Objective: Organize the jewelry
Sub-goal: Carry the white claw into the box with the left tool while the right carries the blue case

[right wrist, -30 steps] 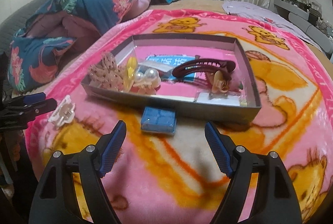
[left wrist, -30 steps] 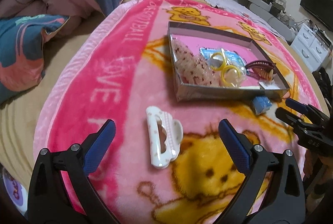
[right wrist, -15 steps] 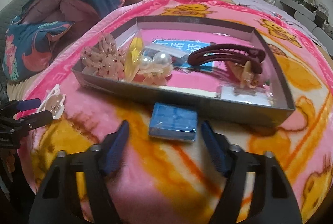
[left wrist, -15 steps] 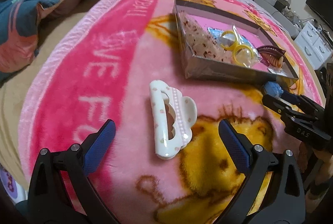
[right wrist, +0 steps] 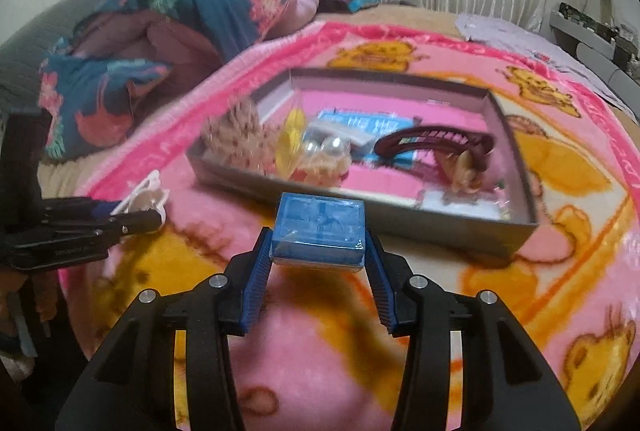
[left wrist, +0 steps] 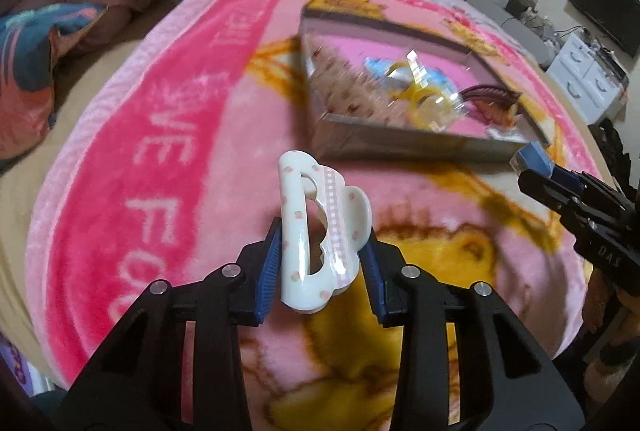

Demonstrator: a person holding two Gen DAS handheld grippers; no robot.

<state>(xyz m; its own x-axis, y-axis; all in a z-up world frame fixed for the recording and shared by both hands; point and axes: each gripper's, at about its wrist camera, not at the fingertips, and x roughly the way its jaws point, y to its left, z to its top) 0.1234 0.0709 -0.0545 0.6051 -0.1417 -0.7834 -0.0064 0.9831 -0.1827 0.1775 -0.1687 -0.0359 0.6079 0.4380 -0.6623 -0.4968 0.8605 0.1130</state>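
My left gripper [left wrist: 320,267] is shut on a white hair claw clip [left wrist: 316,231] and holds it above the pink blanket. My right gripper [right wrist: 318,263] is shut on a small blue box [right wrist: 319,233], lifted just in front of the grey tray [right wrist: 360,209]. The tray holds several hair accessories: a dark red clip [right wrist: 436,141], pearl beads [right wrist: 324,151], a yellow piece [right wrist: 292,141] and a pink fuzzy item [right wrist: 236,139]. In the left wrist view the tray [left wrist: 400,147] lies ahead, with the right gripper and blue box [left wrist: 532,159] at the right.
A pink bear-print blanket [left wrist: 168,159] covers the bed. A crumpled blue floral quilt [right wrist: 160,43] lies at the back left. White drawers [left wrist: 588,79] and a TV [left wrist: 604,11] stand beyond the bed's right edge.
Both grippers have closed. The left one took hold of the white claw clip and lifted it; the right one took hold of the blue box and lifted it off the blanket.
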